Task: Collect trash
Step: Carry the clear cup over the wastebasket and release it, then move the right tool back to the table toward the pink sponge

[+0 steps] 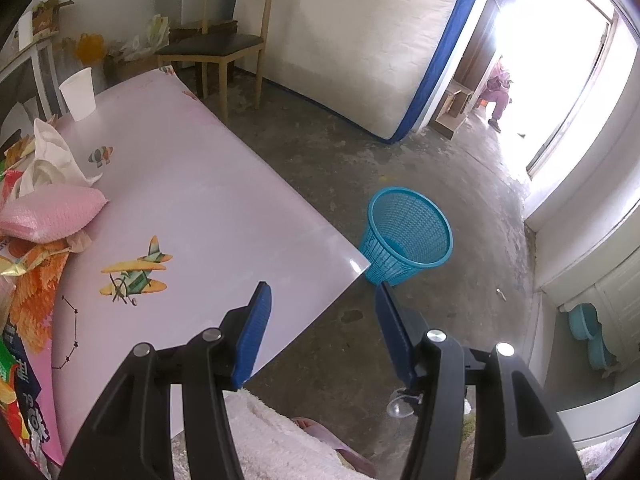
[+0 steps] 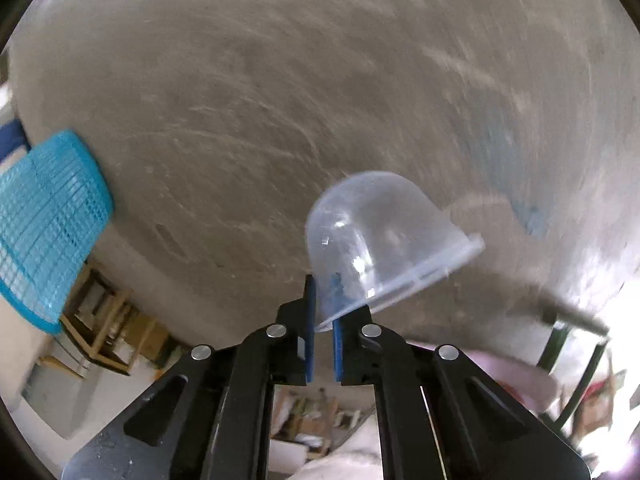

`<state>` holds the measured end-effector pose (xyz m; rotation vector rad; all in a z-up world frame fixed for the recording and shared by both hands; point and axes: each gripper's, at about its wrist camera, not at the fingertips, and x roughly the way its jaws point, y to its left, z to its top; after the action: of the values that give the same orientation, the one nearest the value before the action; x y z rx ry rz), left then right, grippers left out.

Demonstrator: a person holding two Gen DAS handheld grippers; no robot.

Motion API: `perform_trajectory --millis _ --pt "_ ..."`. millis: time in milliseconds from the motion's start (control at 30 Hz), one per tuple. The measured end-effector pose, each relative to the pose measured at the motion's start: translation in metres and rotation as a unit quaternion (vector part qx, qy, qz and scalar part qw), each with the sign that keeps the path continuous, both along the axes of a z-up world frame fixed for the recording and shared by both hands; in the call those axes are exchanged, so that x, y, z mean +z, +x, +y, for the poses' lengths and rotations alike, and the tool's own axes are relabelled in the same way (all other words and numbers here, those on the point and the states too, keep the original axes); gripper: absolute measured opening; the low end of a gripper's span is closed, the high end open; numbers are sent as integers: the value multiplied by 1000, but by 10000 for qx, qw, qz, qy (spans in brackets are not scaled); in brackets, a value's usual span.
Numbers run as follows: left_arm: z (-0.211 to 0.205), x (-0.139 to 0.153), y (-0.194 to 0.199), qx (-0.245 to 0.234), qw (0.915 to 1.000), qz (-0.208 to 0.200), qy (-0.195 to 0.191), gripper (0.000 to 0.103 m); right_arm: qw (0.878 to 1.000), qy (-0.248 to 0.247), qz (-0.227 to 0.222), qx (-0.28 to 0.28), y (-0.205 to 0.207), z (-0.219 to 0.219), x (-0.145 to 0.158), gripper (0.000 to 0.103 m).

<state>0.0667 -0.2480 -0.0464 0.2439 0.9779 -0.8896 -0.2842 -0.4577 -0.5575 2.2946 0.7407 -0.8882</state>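
Observation:
My right gripper (image 2: pixel 323 300) is shut on the rim of a clear plastic cup (image 2: pixel 380 236), held upside down above the concrete floor; the view is motion-blurred. A blue mesh wastebasket (image 2: pixel 44 224) lies at the far left of that view. In the left wrist view the same wastebasket (image 1: pixel 408 236) stands upright on the floor beside the table corner. My left gripper (image 1: pixel 322 296) is open and empty over the corner of the pink table (image 1: pixel 208 200). Snack wrappers (image 1: pixel 28 280), a pink padded bag (image 1: pixel 52 212) and a white paper cup (image 1: pixel 79 94) lie on the table's left side.
A wooden chair (image 1: pixel 224 44) stands behind the table. A mattress (image 1: pixel 360 40) leans on the far wall. An open doorway (image 1: pixel 560 60) is at the right. A small wooden frame (image 2: pixel 104 320) sits on the floor.

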Motion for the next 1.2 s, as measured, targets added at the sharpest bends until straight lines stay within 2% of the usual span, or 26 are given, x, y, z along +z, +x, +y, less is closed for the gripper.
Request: perform_trajectory --millis 100,167,233,300,333,433,500,533,567,600,633,700,800,867,933,967,1033,1167,1200 --pt "1 0 3 18 10000 24 1 52 9955 -726 5 617 15 -19 38 5" --pt "3 0 6 36 10000 40 -2 52 9820 -1511 -88 1131 33 -43 88 5" --pt "6 2 7 56 10000 53 -41 52 9551 -2422 -164 1700 57 -64 152 5" --pt "8 3 6 72 9999 55 -92 52 9192 -3281 -349 2150 83 -81 212 5" --pt "10 4 7 73 9999 61 -119 52 8953 -3738 -438 2384 102 -89 246 5" --pt "16 6 7 72 9997 78 -200 52 8470 -4408 -662 2895 153 -119 304 7" --pt "21 7 7 74 9997 82 -224 52 8292 -4476 -648 3285 192 -136 317 10" --pt "24 9 7 83 9997 67 -240 52 8179 -4536 -488 3506 217 -149 320 14" --pt "29 11 7 109 9996 43 -272 52 8136 -4542 -372 3612 230 -158 316 34" --pt "33 13 6 133 9995 30 -297 52 8100 -4464 -229 3795 248 -172 310 62" --pt "37 16 6 170 9993 15 -338 52 8098 -4414 -56 3865 262 -175 303 65" --pt "49 20 7 269 9988 -15 -401 52 8120 -4260 253 3981 278 -190 288 64" --pt "65 23 6 390 9981 -43 -479 52 8228 -4103 763 3857 270 -210 275 64" --pt "75 24 6 434 9977 -81 -509 52 8358 -4114 655 3577 262 -206 277 64" --pt "81 26 8 443 9973 -87 -581 53 8349 -4192 467 3535 258 -192 283 64" --pt "84 27 8 437 9970 -98 -627 53 8287 -4268 422 3596 260 -185 288 64" --pt "90 29 7 408 9963 -171 -734 55 8074 -4526 354 3768 252 -171 312 64" --pt "106 33 4 408 9937 -211 -1022 57 7532 -5151 120 4089 248 -128 368 65" --pt "111 35 3 445 9924 -229 -1122 58 7335 -5364 31 4175 249 -115 387 66"
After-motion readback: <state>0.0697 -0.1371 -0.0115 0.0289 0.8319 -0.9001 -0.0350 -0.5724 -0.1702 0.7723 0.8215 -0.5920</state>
